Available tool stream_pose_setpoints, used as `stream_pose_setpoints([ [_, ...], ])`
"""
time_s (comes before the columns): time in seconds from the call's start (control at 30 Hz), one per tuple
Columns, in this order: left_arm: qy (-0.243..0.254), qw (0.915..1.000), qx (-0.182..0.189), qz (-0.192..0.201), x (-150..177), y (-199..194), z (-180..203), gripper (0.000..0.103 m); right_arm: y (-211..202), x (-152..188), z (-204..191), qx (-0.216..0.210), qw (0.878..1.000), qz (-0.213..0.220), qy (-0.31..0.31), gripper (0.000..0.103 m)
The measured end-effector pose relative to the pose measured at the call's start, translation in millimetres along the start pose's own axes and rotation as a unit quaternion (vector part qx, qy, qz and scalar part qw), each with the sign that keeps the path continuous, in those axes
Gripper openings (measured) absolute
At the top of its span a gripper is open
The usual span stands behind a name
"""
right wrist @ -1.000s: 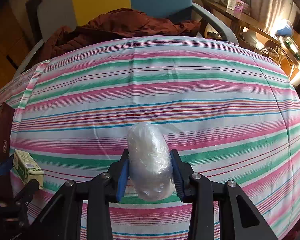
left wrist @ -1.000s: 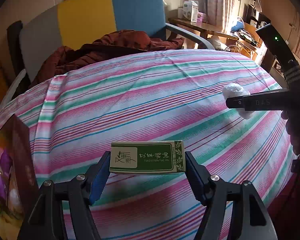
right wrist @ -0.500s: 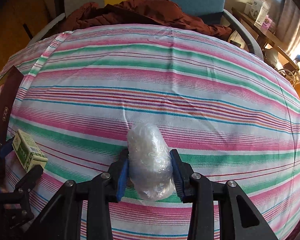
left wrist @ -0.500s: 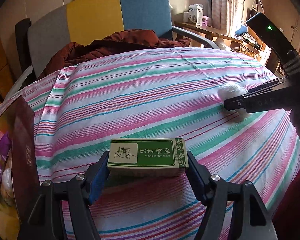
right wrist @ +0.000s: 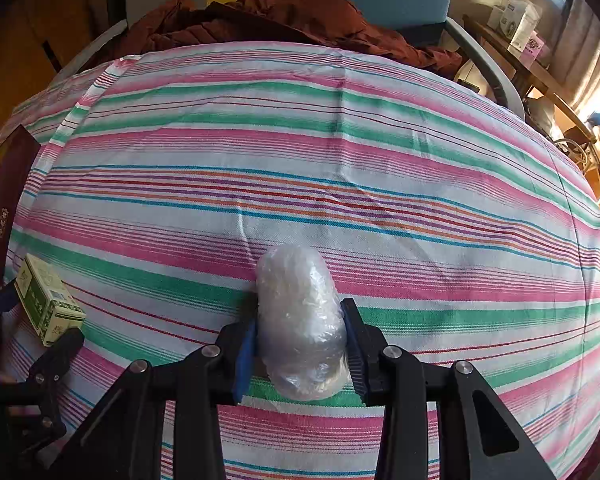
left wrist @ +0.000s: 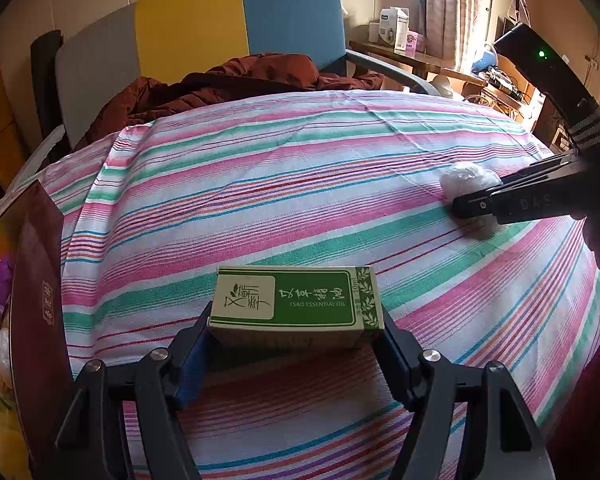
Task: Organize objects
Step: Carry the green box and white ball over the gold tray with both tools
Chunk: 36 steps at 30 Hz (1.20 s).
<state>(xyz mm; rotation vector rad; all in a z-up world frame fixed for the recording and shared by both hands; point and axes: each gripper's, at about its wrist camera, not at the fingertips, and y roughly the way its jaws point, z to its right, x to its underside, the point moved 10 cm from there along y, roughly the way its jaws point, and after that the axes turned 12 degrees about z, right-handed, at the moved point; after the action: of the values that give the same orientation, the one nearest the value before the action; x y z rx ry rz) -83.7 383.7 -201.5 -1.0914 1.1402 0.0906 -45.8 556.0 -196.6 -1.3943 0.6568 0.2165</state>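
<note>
Both grippers have sunk toward the striped cloth (right wrist: 380, 152), left gripper (left wrist: 296, 340) clamping the green box (left wrist: 294, 304), right gripper (right wrist: 300, 344) pinching the plastic-wrapped bundle (right wrist: 300, 320), seemingly mid-placement; next, release

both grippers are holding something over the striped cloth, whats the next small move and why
Probably open the left gripper slightly to release the green box: it looks to be resting on the striped cloth. The right gripper could then do likewise with the plastic-wrapped bundle.
</note>
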Motion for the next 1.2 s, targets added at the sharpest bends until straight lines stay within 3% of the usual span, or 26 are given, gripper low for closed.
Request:
stream_pose_setpoints([
  [0.73, 0.018, 0.9998, 0.004, -0.01, -1, -5, 5, 0.072, -1, 0, -2, 0.015, 1.0, 0.0, -0.02, 0.04],
  [0.97, 0.021, 0.9988, 0.039, 0.018, -15, -54, 8, 0.072, -4, 6, -3, 0.021, 1.0, -0.011, -0.018, 0.038],
  [1.2, 0.004, 0.9982, 0.052, 0.03, -20, -98, -16, 0.072, -11, 15, -27, 0.025, 0.998, -0.04, -0.048, 0.038],
])
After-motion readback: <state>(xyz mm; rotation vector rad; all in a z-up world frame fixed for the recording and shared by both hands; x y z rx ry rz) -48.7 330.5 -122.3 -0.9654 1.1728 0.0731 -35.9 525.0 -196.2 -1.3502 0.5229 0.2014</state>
